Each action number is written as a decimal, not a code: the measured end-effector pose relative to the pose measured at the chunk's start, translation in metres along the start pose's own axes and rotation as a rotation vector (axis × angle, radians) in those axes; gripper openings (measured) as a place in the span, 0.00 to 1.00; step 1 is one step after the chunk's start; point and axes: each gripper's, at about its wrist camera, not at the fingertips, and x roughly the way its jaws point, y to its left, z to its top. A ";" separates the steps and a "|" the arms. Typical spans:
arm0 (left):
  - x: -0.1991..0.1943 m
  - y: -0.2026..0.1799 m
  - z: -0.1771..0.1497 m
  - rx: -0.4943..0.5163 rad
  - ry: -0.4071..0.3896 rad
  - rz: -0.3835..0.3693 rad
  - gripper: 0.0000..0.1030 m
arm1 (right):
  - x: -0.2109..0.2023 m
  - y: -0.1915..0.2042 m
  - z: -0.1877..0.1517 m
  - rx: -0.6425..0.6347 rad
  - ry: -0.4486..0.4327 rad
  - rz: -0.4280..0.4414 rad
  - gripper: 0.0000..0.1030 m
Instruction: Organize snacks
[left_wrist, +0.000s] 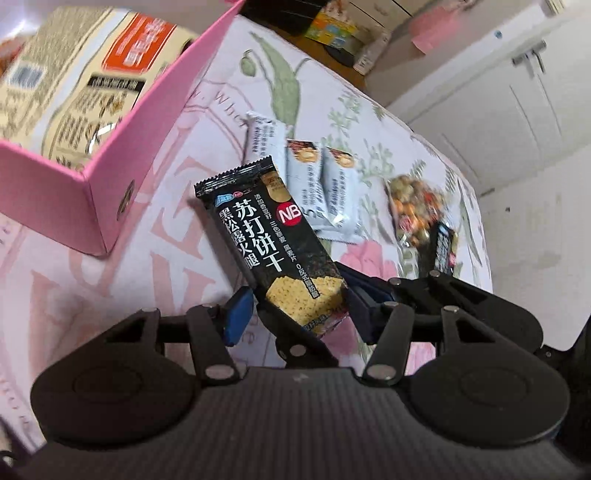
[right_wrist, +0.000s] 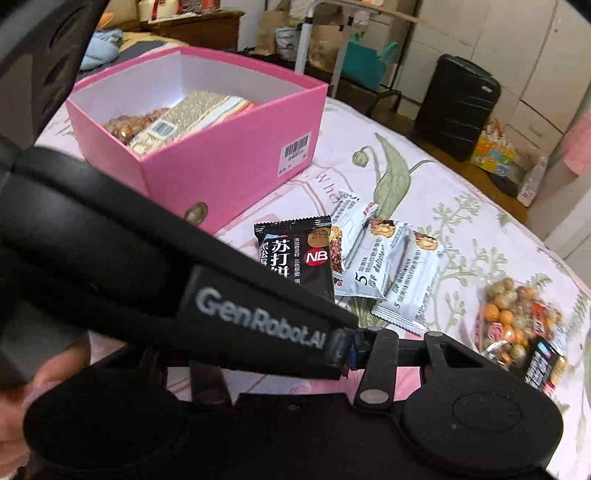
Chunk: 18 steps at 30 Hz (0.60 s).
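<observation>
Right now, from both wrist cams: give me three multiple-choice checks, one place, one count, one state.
1. White packets lie: A on a chair; B on the floral bedspread; C on the floor.
2. White packets, count: A one; B five; C three.
3. Black cracker packet: A gripped in left tongs; B torn open; C flat on a plate.
Key: 1B, they rest on the flowered cloth; 2C, three lie overlapping side by side; 3A, its lower end is pinched in the tongs.
</observation>
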 end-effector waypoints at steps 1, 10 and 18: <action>-0.006 -0.004 -0.001 0.021 0.003 0.002 0.53 | -0.005 0.001 0.000 0.011 -0.006 -0.009 0.51; -0.055 -0.027 -0.013 0.134 0.030 0.009 0.53 | -0.048 0.011 -0.007 0.150 -0.053 -0.004 0.51; -0.115 -0.029 0.001 0.177 -0.064 0.005 0.53 | -0.080 0.033 0.019 0.090 -0.145 -0.036 0.51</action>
